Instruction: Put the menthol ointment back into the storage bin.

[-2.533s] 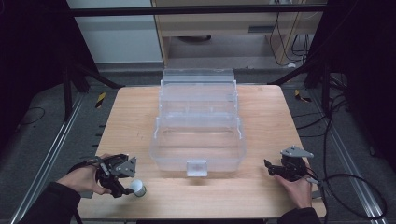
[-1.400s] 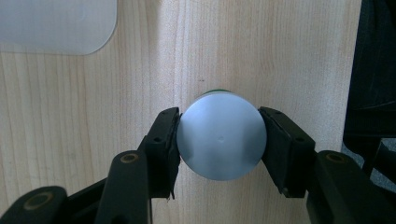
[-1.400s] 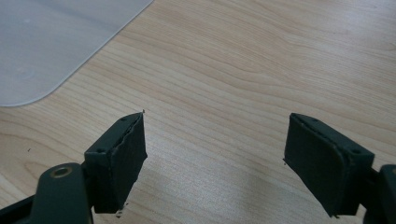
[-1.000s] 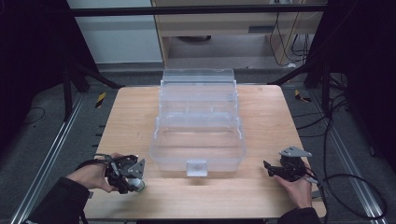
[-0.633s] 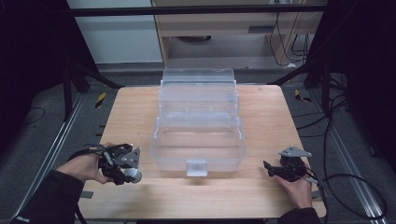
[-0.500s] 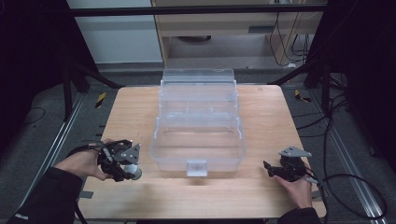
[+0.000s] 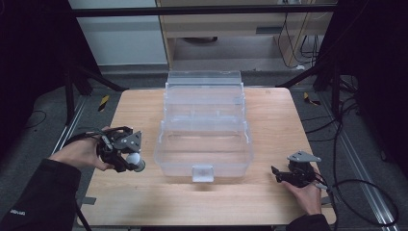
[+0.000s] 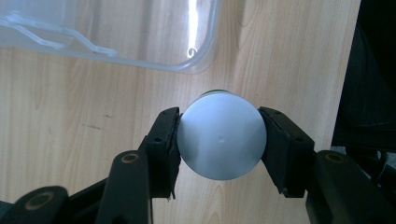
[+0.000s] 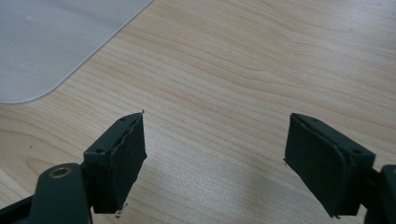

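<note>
My left gripper (image 7: 130, 162) is shut on a small round container with a pale grey lid (image 8: 221, 135) and a hint of green beneath; it also shows as a light blob (image 7: 135, 160) in the high view. It hovers above the table at the front left, just left of the clear plastic box (image 7: 204, 139). The box's corner (image 8: 187, 56) lies right ahead of the lid in the left gripper view. My right gripper (image 7: 279, 174) rests at the front right of the table, open, with bare wood between its fingers (image 9: 119, 158).
The clear tiered box has a front latch (image 7: 202, 172) and stands mid-table on the wooden top (image 7: 269, 115). Its frosted base corner (image 9: 51, 42) shows in the right gripper view. Cables trail on the floor at right (image 7: 346, 120); dark frame legs stand at both sides.
My left gripper has lifted the container and carried it away from the front edge, toward the box's left side. The right gripper has stayed put.
</note>
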